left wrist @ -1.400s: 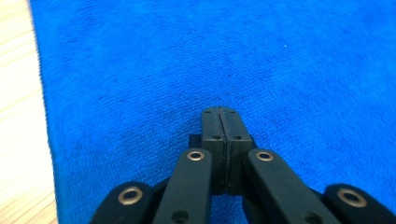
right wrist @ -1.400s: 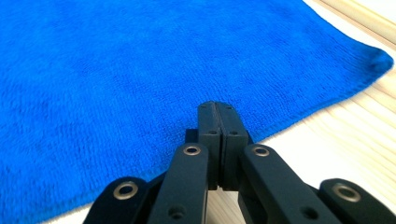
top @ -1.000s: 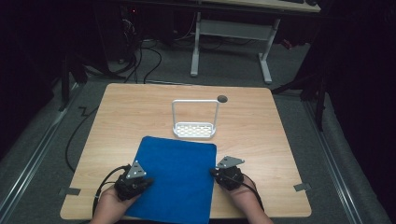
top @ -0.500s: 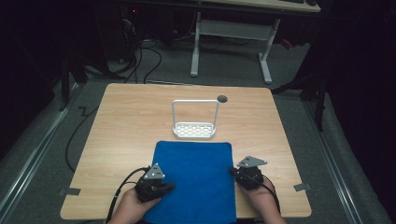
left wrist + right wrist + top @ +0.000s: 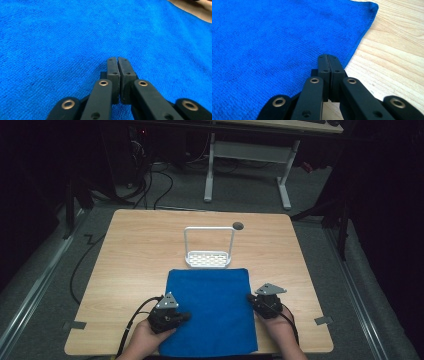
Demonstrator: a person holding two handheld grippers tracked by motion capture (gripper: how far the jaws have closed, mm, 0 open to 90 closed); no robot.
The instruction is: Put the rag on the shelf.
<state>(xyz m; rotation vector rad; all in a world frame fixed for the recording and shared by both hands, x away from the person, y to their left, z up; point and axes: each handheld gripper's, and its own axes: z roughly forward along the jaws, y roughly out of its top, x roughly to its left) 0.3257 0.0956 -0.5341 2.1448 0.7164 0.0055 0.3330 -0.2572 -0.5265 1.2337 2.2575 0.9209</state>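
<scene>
The wooden desk [image 5: 135,265] carries a blue cloth [image 5: 210,307], spread flat between both tools. A white rack [image 5: 208,249] stands beyond them. The left hand-held gripper [image 5: 117,60] rests closed on the cloth; the right hand-held gripper [image 5: 328,57], jaws together, sits at its edge.

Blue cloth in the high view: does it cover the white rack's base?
No, the blue cloth lies flat just in front of the white rack, whose perforated base shows.

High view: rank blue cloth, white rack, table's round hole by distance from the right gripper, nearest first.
From the right gripper:
1. Blue cloth: its right edge lies at the jaws.
2. White rack: beyond the cloth's far edge, mid-table.
3. Round hole: by the table's far edge.
</scene>
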